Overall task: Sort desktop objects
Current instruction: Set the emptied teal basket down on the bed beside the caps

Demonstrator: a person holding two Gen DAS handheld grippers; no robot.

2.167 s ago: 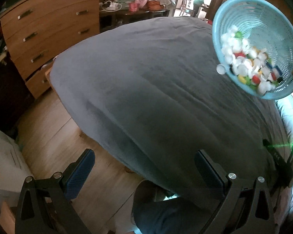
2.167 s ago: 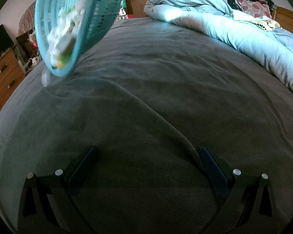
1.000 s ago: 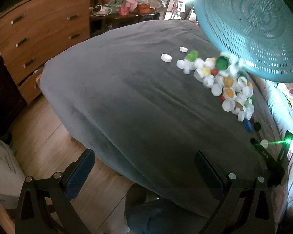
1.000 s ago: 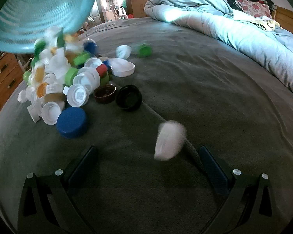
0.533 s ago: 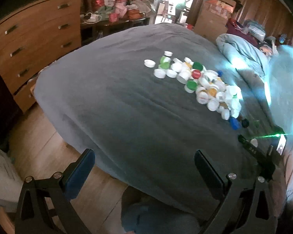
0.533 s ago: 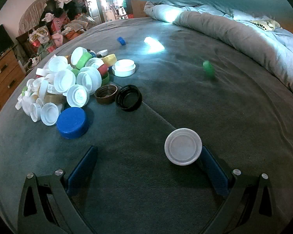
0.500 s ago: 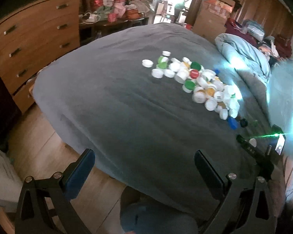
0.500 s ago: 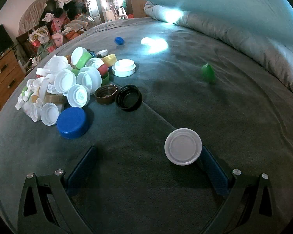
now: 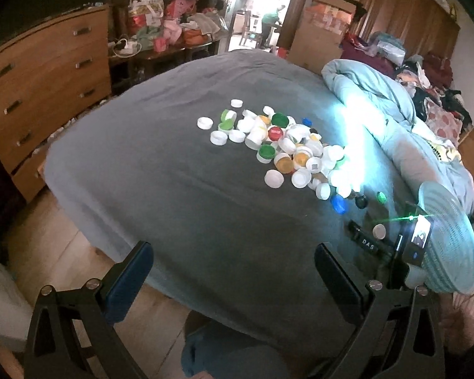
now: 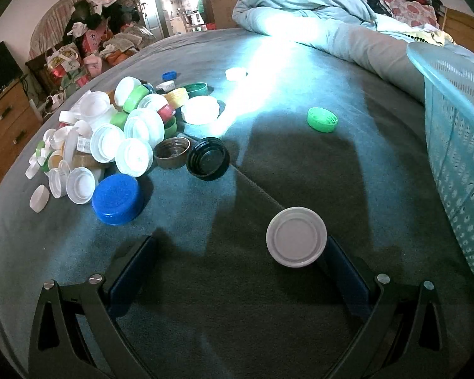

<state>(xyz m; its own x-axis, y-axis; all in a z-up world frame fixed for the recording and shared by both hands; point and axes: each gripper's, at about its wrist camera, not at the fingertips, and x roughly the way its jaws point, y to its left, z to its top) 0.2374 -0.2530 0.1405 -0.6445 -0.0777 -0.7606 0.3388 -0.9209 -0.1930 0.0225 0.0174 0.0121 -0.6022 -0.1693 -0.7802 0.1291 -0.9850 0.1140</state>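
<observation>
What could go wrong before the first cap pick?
The white cap lies against the right gripper's finger, so closing may nudge it away instead of catching it. The heap of caps is stacked and overlapping; grabbing one could drag its neighbours. Glare across the blanket may hide pale caps.

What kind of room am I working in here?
A bedroom, most likely: the bottle caps lie on a grey bedspread, with a rolled light-blue duvet beside them and a wooden chest of drawers alongside.
</observation>
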